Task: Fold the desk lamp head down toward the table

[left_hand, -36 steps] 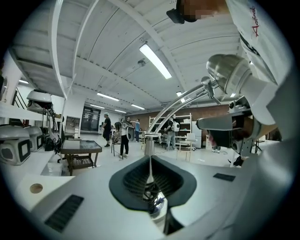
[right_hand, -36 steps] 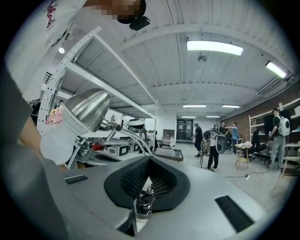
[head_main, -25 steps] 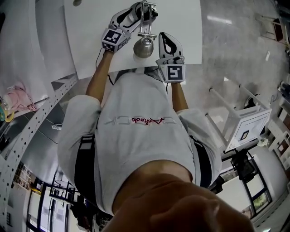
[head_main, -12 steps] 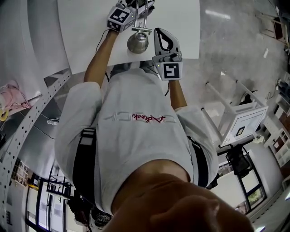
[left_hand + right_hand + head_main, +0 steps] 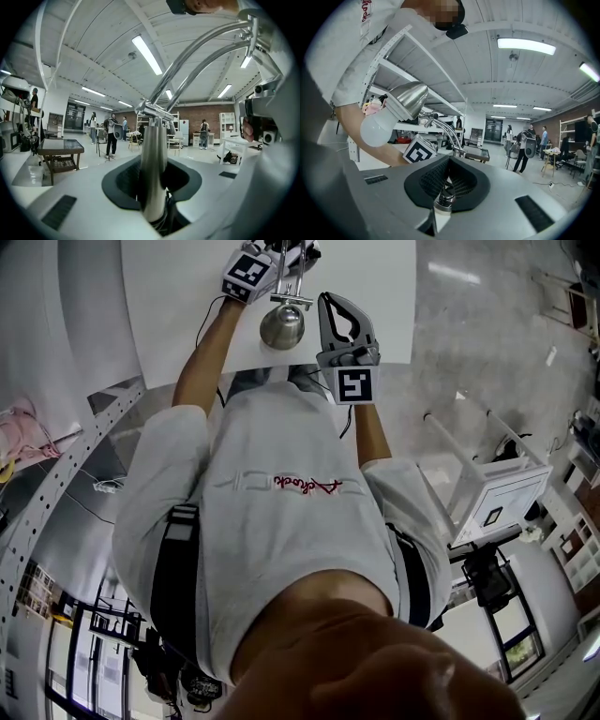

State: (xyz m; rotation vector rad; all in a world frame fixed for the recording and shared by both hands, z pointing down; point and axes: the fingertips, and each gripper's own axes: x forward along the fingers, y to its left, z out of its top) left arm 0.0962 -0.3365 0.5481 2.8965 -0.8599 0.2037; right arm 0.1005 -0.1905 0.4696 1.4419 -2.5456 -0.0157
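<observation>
now, left gripper just clamping the lamp post, right gripper jaws together near lamp head

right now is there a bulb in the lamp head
Yes, a white bulb sticks out of the metal lamp head.

Desk lamp on white table

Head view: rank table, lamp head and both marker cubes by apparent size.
Table, by far.
Lamp head, narrowly.
Right marker cube and left marker cube: look alike, unranked.
</observation>
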